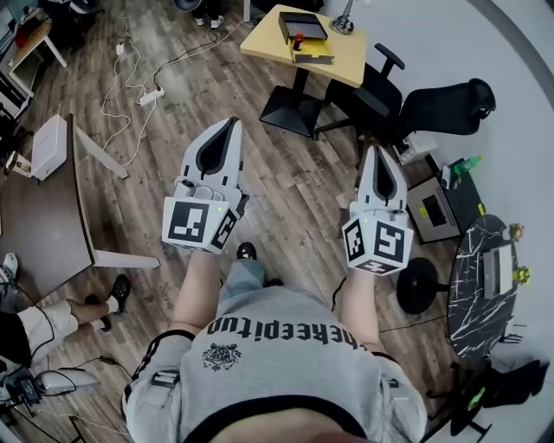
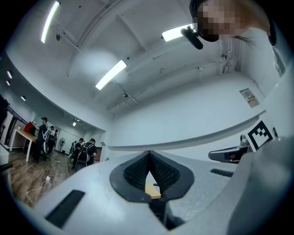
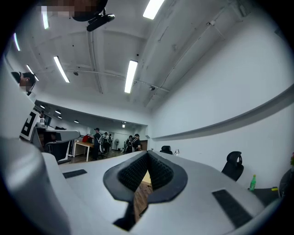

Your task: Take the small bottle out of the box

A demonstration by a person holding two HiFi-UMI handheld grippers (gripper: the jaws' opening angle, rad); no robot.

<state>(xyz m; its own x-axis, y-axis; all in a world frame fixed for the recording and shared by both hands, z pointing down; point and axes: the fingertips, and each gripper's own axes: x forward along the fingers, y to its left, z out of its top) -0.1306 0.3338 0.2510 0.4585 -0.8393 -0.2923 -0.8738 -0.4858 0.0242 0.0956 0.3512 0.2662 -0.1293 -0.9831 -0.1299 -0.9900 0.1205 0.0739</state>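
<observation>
I find the left gripper point(image 2: 149, 154) and right gripper point(image 3: 147, 154) each closed tip to tip, empty. At twelve o'clock in the head view, the box point(image 1: 303, 24) sits on the yellow table point(image 1: 351, 59). The small red bottle point(image 1: 298, 41) is at its near edge; inside or outside, I cannot tell.

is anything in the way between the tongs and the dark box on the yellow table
Nothing visible does. Only wooden floor lies between the shut left tongs, the shut right tongs and the yellow square table bearing the dark open box.
</observation>
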